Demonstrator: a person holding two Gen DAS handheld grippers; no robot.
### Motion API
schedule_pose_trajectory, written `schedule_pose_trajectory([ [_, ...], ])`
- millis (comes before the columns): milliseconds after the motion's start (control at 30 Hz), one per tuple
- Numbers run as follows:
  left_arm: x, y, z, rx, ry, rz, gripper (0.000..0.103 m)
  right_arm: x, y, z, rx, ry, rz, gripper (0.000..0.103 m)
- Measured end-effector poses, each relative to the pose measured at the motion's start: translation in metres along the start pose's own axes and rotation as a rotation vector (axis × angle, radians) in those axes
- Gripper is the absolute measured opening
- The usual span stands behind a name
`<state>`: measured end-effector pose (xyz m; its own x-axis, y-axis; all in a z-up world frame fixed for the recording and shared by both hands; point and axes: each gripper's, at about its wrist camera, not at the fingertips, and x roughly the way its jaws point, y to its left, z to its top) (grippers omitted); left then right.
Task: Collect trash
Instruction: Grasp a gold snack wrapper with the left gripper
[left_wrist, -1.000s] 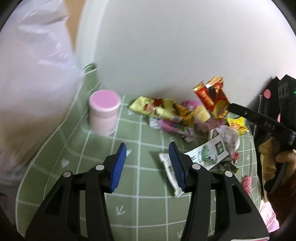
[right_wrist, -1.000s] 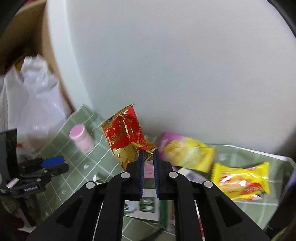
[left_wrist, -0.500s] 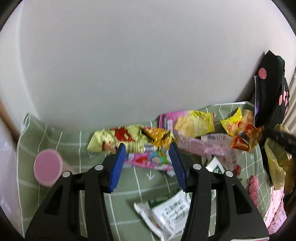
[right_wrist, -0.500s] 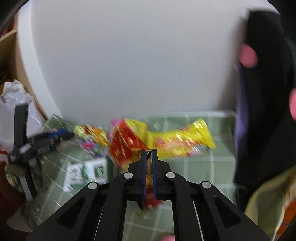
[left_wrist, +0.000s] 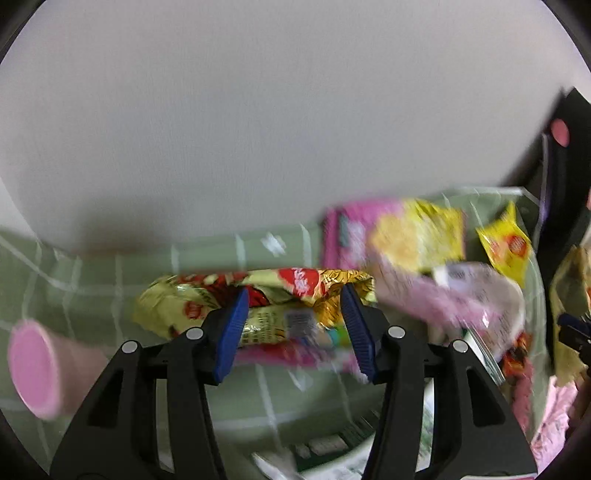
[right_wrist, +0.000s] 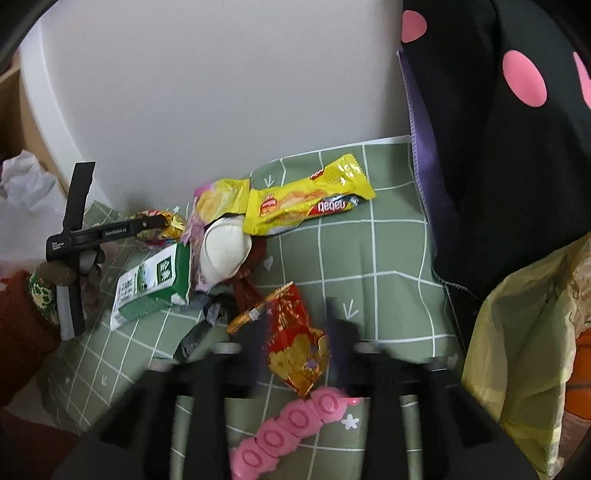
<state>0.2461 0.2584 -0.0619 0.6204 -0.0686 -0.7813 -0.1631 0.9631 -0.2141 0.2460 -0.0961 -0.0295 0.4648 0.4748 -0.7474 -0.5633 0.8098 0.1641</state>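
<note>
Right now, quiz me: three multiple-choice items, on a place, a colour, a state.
1. The long yellow foil wrapper lies: A) on the green checked cloth; B) inside a white plastic bag; C) on a pink lid.
2. The round dots on the black fabric are: A) white; B) pink; C) blue.
3. The left gripper has its jaws: A) shut tight; B) clamped on a carton; C) apart, the crinkled gold-and-red snack wrapper showing between them.
Key: 1 A, grid cloth lies under it; 2 B, the dots show pink; 3 C, a gap separates its blue pads.
</note>
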Motion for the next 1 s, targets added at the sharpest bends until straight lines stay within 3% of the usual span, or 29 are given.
schedule_pose_trajectory([
  [200,-0.019,-0.023,-0.026,0.027,0.028,-0.119,0.049,0.02,0.01,-0.008,-0.102,0.069,0.02,0.04],
  [300,-0.035,-0.026,-0.036,0.023,0.015,-0.161,0.049,0.034,0.013,-0.011,-0.144,0.104,-0.035,0.041],
  [367,-0.049,-0.03,-0.042,0.024,-0.011,-0.15,0.049,0.037,0.013,-0.011,-0.149,0.076,-0.111,0.051],
  [433,-0.062,-0.023,-0.048,0.02,-0.04,-0.123,0.049,0.034,0.011,-0.013,-0.117,0.047,-0.119,0.051],
  [567,-0.069,-0.009,-0.049,-0.023,-0.062,-0.084,0.049,0.04,-0.004,-0.021,0.007,0.064,-0.079,0.051],
  [733,-0.071,0.005,-0.056,-0.053,-0.06,-0.055,0.049,0.055,-0.011,-0.026,0.066,0.1,-0.025,0.051],
  [833,-0.07,0.006,-0.057,-0.047,-0.053,-0.052,0.049,0.058,-0.007,-0.023,0.071,0.092,-0.007,0.019],
  [967,-0.067,0.007,-0.054,-0.024,-0.044,-0.057,0.056,0.048,0.0,-0.018,0.059,0.062,-0.011,0.003],
  [1000,-0.066,0.008,-0.053,-0.022,-0.042,-0.056,0.057,0.042,0.0,-0.017,0.055,0.054,-0.021,0.003],
])
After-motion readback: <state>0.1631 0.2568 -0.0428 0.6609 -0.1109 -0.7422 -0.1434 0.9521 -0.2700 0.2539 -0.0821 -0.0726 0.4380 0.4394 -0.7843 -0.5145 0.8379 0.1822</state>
